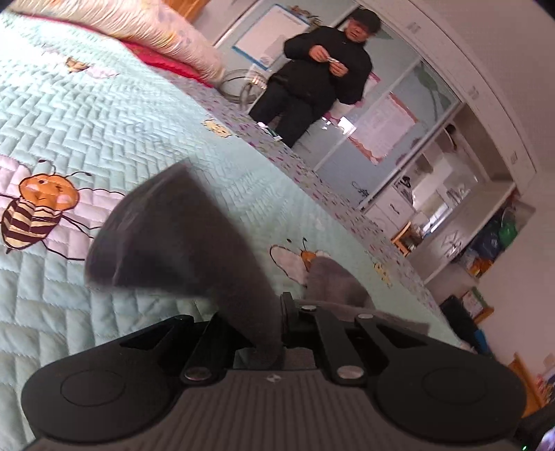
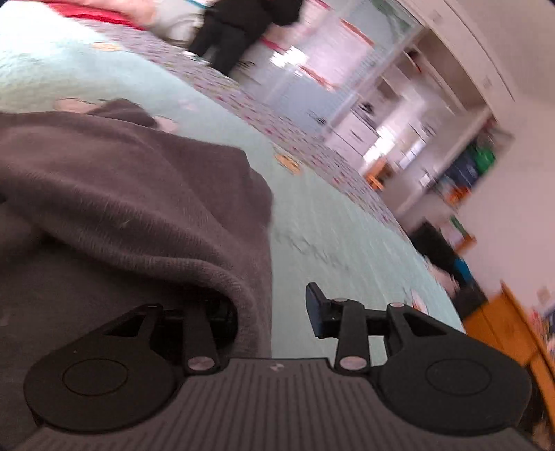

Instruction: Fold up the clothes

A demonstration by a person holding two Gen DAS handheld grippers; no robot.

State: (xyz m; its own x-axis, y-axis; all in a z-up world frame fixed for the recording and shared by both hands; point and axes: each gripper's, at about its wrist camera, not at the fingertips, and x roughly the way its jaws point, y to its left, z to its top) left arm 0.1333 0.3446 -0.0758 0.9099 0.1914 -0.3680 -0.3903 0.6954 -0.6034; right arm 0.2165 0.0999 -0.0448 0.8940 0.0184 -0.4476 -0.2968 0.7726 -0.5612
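Mint quilted bed (image 1: pixel 104 121) is spreading ahead; left tongs (image 1: pixel 274 329) are pinching grey garment (image 1: pixel 180 236), right tongs (image 2: pixel 274 312) are gaping beside its folds.

Bed (image 1: pixel 104 114) under a pale mint quilted cover printed with cartoon bees.

Fills the left and centre of both views, edged toward the right by a speckled floral border. Bears a grey garment (image 2: pixel 114 194), bunched at left in the right wrist view, and a pink-and-cream folded quilt (image 1: pixel 149 31) over red cloth at upper left in the left wrist view.
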